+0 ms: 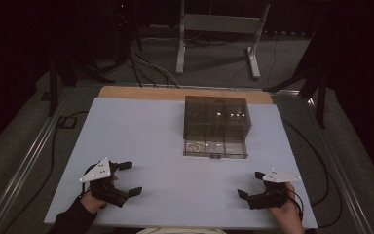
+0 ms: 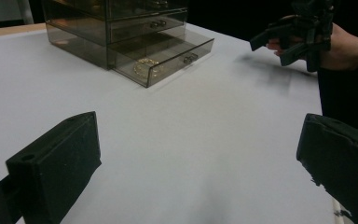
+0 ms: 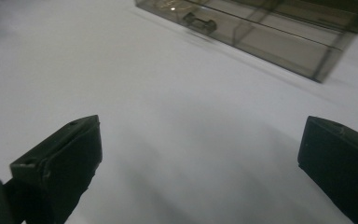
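A smoky clear drawer box (image 1: 217, 114) stands at the back middle of the white tabletop (image 1: 151, 146). Its bottom drawer (image 1: 215, 148) is pulled out, and a gold-coloured piece of jewellery (image 1: 196, 146) lies in the drawer's left part. My left gripper (image 1: 131, 178) is near the front left, open, with nothing between its jaws. At the front right my right gripper (image 1: 249, 184) is open and empty too. The left gripper view has the box (image 2: 98, 28), the drawer (image 2: 177, 53), the jewellery (image 2: 147, 68) and the right gripper (image 2: 294, 36) far off. The right gripper view shows the drawer (image 3: 270, 35) and its handle (image 3: 198, 22).
A wooden strip (image 1: 141, 92) runs along the table's far edge. Beyond it on the floor stand a grey metal frame (image 1: 219, 34), dark stands and several cables (image 1: 146, 68). White tabletop stretches between both grippers and the drawer.
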The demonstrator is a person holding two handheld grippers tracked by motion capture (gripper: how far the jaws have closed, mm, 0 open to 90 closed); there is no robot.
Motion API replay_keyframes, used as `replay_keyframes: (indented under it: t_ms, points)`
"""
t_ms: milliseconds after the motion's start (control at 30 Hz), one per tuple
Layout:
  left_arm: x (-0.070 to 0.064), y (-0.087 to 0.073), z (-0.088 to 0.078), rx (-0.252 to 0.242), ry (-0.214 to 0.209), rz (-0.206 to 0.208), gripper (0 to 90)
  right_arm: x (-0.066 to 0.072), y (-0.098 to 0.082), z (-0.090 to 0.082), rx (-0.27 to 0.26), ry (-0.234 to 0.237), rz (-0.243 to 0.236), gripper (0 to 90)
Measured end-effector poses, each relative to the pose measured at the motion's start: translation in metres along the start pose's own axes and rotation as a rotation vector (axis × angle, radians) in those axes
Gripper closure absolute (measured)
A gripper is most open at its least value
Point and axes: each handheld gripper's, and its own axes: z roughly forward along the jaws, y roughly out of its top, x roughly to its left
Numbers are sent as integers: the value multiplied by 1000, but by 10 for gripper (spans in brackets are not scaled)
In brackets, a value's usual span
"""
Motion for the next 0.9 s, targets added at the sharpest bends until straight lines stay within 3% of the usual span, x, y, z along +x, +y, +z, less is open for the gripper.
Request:
replay_keyframes:
  t_ms: [200, 333, 467, 700, 900]
  points:
    - [0, 0, 0, 1, 2, -1, 6, -5, -12, -9, 2, -29, 25, 0]
    - [0, 0, -1, -3, 2, -2, 6, -6, -13, -10, -30, -33, 31, 0]
    - [1, 0, -2, -5, 2, -5, 6, -6, -12, -2, -2, -15, 30, 0]
    - [1, -1, -1, -6, -1, -9, 6, -3, -9, 2, -10, 7, 10, 0]
    - [1, -1, -1, -5, -1, -13, 6, -5, -8, 1, -18, 22, 36, 0]
